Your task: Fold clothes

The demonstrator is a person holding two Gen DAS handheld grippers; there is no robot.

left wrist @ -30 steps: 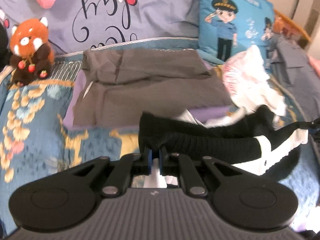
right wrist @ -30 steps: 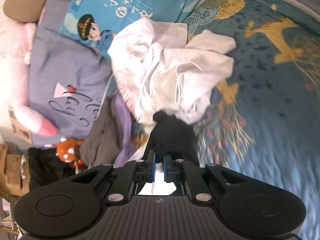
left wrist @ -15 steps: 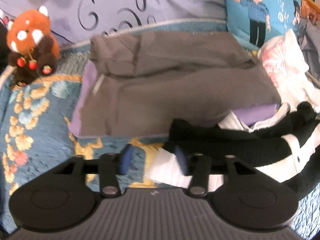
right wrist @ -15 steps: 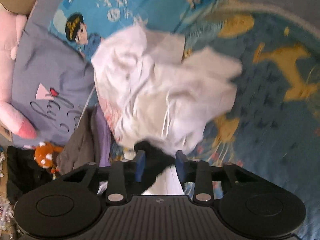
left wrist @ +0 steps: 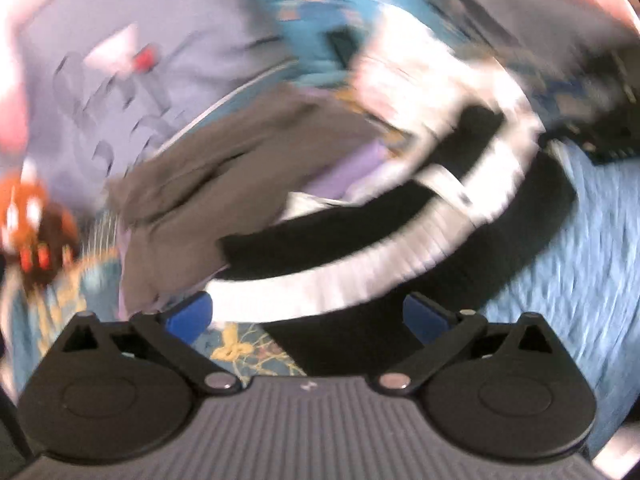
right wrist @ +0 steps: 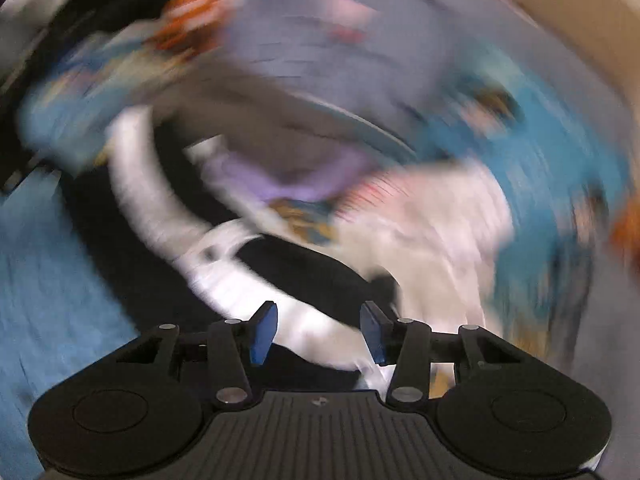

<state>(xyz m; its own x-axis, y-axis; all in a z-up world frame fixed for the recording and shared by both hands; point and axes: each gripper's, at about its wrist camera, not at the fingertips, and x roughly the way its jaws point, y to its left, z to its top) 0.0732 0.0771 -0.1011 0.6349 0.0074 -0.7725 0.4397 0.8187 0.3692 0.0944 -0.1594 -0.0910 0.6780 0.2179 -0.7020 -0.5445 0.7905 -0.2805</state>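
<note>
Both views are heavily motion-blurred. A black-and-white striped garment [left wrist: 360,248] lies folded on the blue patterned bedspread, just beyond my left gripper [left wrist: 308,316], which is wide open and empty. The same garment [right wrist: 248,264] lies in front of my right gripper [right wrist: 316,332], which is open with the garment's white edge between and below its blue pads. A folded grey garment [left wrist: 224,172] on a purple one lies behind it.
A crumpled white garment [right wrist: 432,224] lies to the right of the striped one. A lilac pillow [left wrist: 120,60], a blue cartoon cushion [left wrist: 316,28] and a red panda plush [left wrist: 32,228] sit at the bed's head.
Both grippers went from shut on the striped garment to wide open, letting it drop on the bed. Both cameras now swing fast and pull back.
</note>
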